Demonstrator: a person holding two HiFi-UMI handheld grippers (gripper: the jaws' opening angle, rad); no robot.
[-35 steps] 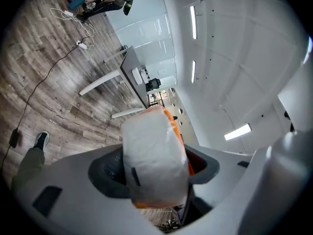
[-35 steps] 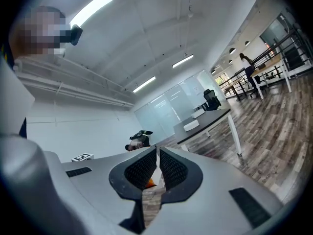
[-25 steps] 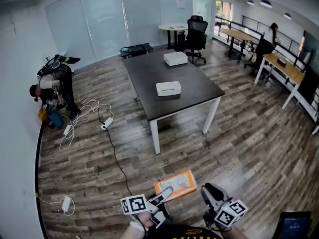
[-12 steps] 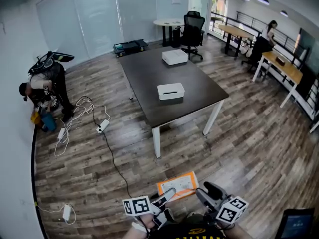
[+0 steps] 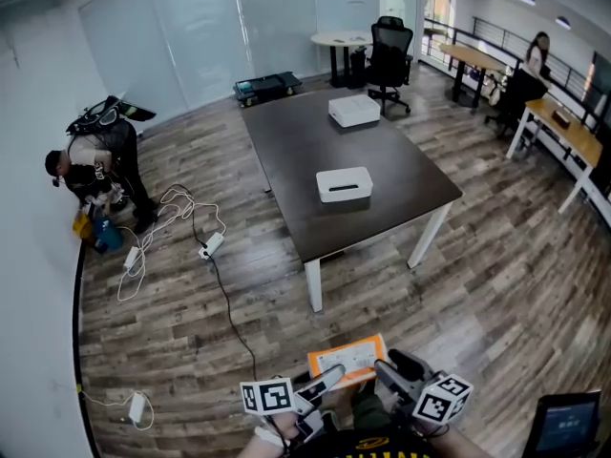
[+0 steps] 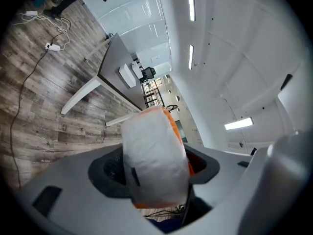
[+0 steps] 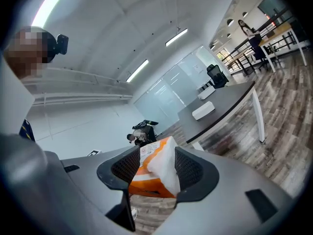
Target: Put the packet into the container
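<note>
An orange and white packet [image 5: 347, 362] hangs over the wooden floor at the bottom of the head view. My left gripper [image 5: 323, 382] is shut on its near end, and the packet [image 6: 155, 160] fills the space between those jaws. My right gripper [image 5: 389, 370] stands wide open at the packet's right end. In the right gripper view the packet [image 7: 155, 173] shows between the two pads, and I cannot see either pad pressing it. Two white containers [image 5: 344, 184] [image 5: 354, 111] sit far ahead on the dark table [image 5: 401, 170].
A person [image 5: 95, 165] bends over bags by the left wall. Cables and a power strip [image 5: 208, 247] trail across the floor toward me. An office chair [image 5: 391, 57] and desks stand behind the table. A dark screen [image 5: 563, 427] is at the bottom right.
My right gripper has moved left, up to the packet's right end. The view has shifted, so the table now sits further right. The left gripper keeps its hold.
</note>
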